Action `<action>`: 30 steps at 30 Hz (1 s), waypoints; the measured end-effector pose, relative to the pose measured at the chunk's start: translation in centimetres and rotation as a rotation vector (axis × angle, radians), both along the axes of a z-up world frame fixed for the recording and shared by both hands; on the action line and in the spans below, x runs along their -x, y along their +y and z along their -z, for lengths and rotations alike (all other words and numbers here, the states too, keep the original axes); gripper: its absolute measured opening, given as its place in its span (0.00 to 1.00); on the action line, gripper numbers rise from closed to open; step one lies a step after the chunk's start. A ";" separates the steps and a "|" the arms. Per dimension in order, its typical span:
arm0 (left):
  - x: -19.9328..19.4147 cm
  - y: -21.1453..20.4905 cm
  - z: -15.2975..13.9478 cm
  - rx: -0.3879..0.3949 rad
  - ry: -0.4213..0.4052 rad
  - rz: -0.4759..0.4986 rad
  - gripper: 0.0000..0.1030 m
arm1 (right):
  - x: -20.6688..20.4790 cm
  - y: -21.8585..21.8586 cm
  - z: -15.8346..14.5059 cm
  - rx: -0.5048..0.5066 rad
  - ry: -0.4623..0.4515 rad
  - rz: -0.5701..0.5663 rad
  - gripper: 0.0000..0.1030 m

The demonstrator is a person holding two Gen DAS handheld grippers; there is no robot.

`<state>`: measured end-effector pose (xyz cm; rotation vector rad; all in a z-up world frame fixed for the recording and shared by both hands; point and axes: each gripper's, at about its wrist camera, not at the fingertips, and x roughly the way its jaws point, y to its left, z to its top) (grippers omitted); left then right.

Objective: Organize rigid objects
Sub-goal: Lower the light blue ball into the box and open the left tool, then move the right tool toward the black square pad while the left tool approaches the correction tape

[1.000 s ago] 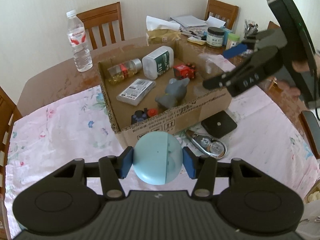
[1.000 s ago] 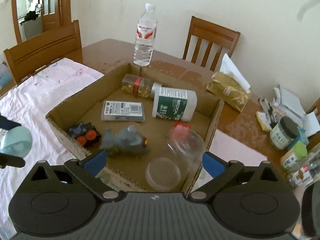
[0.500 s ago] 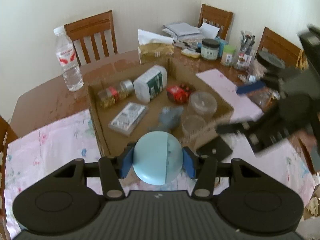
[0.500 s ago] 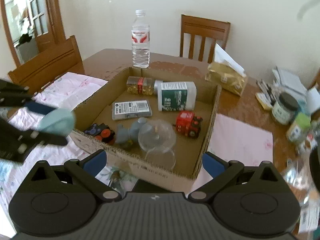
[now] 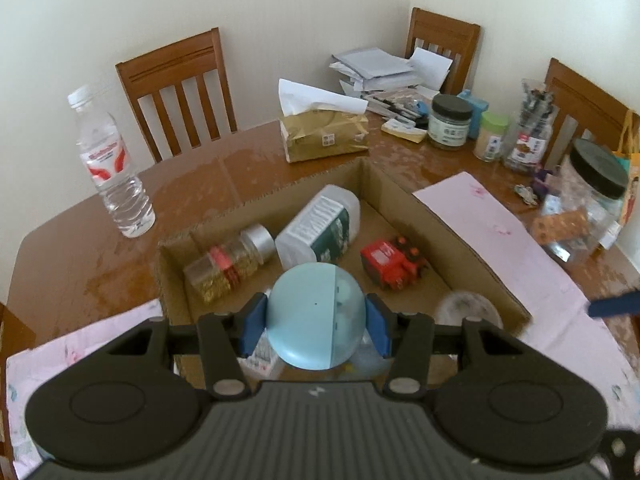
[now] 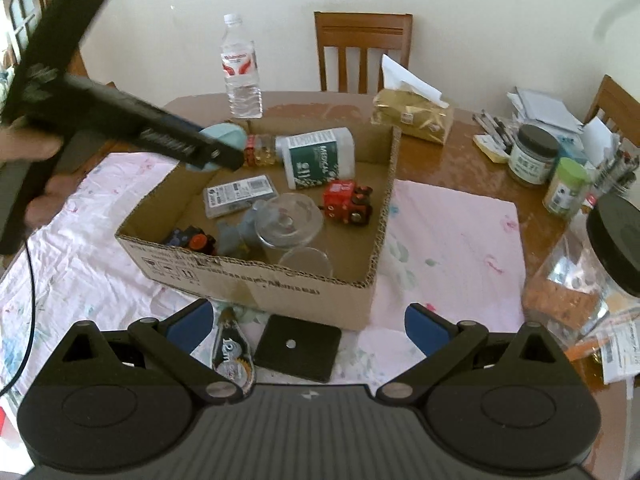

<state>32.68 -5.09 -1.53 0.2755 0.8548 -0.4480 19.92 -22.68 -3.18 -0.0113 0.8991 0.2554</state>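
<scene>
My left gripper [image 5: 316,324] is shut on a pale blue ball-shaped object [image 5: 316,316] and holds it above the left part of the open cardboard box [image 6: 384,216]. In the right wrist view the left gripper [image 6: 218,148] and the ball [image 6: 226,136] hang over the box's far left side. The box holds a white medicine bottle [image 6: 320,156], a small capsule jar [image 5: 232,260], a red toy train [image 6: 348,202], a clear glass jar [image 6: 290,222], a grey toy [image 6: 236,234] and a flat pack [image 6: 240,194]. My right gripper [image 6: 310,326] is open and empty, in front of the box.
A tape measure [image 6: 232,354] and a black square plate [image 6: 298,348] lie before the box. A water bottle [image 6: 242,68] and a tissue pack [image 6: 412,114] stand behind it. Jars [image 6: 532,156] and papers crowd the right side. Chairs surround the table.
My left gripper has carried the blue ball forward, from in front of the box to over it. My right gripper has pulled back out of the box, leaving the glass jar inside.
</scene>
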 end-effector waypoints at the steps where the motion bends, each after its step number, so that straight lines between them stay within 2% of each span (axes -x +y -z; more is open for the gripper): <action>1: -0.6 -0.3 0.3 -0.001 0.005 -0.003 0.50 | 0.1 -0.1 0.0 -0.001 0.004 0.002 1.00; 6: -2.8 -1.6 2.0 -0.026 0.025 0.005 0.50 | 0.3 -0.3 0.2 0.002 0.012 0.025 1.00; 11: -4.0 -2.2 3.3 -0.009 0.055 -0.015 0.53 | 0.3 -0.6 0.2 0.000 0.019 0.044 1.00; 13: -4.1 -2.2 3.1 0.000 0.037 -0.033 0.74 | 0.4 -0.7 0.3 -0.003 0.022 0.050 1.00; 14: -4.0 -2.1 2.8 0.002 0.017 -0.041 0.80 | 0.4 -0.7 0.3 -0.005 0.023 0.051 1.00; 15: -3.9 -2.1 2.6 -0.001 -0.003 -0.050 0.89 | 0.5 -0.8 0.4 -0.007 0.025 0.051 1.00; 16: -3.8 -2.1 2.2 -0.006 -0.019 -0.058 0.92 | 0.5 -0.8 0.5 -0.006 0.028 0.053 1.00; 22: -2.0 -1.0 0.1 0.008 -0.054 -0.063 0.93 | 1.0 -0.9 1.9 0.014 0.055 0.068 1.00; 30: 3.4 1.2 -1.8 0.013 -0.103 -0.071 0.94 | 1.3 -1.0 4.2 0.008 0.085 0.112 1.00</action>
